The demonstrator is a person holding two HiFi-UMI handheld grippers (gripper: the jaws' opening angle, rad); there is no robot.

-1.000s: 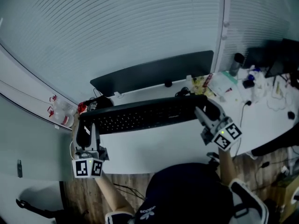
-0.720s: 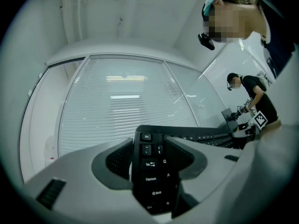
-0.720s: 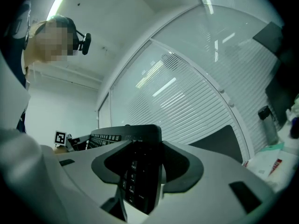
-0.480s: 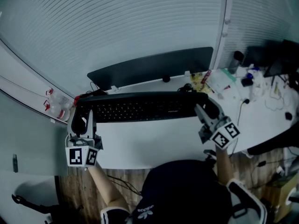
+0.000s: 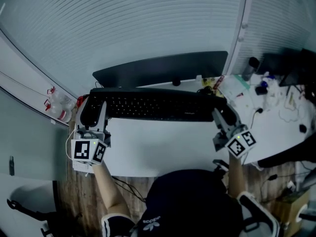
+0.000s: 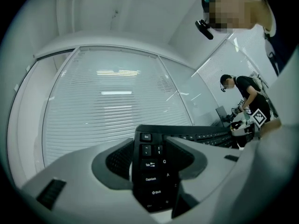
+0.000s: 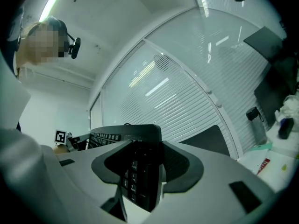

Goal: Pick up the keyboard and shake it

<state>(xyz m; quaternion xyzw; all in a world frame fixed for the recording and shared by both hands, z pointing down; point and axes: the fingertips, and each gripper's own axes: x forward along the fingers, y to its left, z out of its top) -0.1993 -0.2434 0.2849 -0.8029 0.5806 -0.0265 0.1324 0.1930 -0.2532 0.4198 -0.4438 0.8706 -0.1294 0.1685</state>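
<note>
You've got the keyboard (image 5: 155,106) up over the desk (image 5: 163,142); left gripper (image 5: 95,115) clamped on its Esc end, right gripper (image 5: 221,116) on numpad end; edge grips only, so hard shaking cd twist it loose.

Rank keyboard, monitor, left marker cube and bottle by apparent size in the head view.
1. Keyboard and monitor: look alike, so unranked.
2. Left marker cube, nearer the camera.
3. Bottle.
</note>
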